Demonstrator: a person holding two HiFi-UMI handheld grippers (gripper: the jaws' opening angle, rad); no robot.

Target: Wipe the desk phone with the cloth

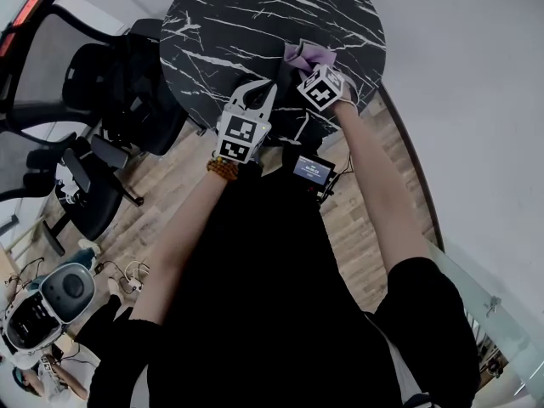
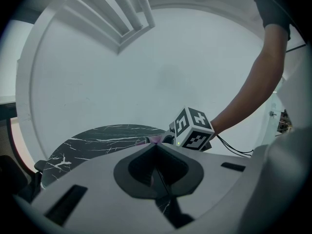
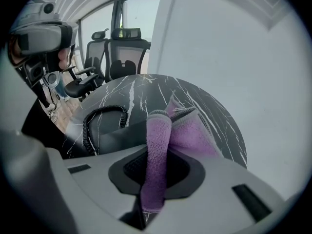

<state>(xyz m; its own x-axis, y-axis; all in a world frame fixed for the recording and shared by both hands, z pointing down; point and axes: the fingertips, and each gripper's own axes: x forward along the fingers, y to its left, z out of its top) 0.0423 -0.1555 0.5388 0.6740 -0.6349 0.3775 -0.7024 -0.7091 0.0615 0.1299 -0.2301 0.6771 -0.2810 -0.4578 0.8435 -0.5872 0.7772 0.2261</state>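
The black desk phone (image 3: pixel 114 136) lies on the round black marble table (image 1: pixel 221 15), its coiled cord (image 3: pixel 100 113) curling off to its left. In the head view the phone (image 1: pixel 285 76) is a dark shape just ahead of both grippers. My right gripper (image 1: pixel 313 68) is shut on a folded purple cloth (image 3: pixel 187 133), which sticks out past the jaws over the phone's far side. The cloth (image 1: pixel 308 54) also shows in the head view. My left gripper (image 2: pixel 156 146) hovers at the table's near edge, left of the phone, shut and holding nothing.
Black office chairs (image 1: pixel 76 100) stand left of the table, and more chairs (image 3: pixel 122 50) beyond it. A pale wall (image 1: pixel 476 75) runs along the right. A small device with a lit screen (image 1: pixel 312 170) hangs at the person's waist. A grey machine (image 1: pixel 51 300) sits on the floor.
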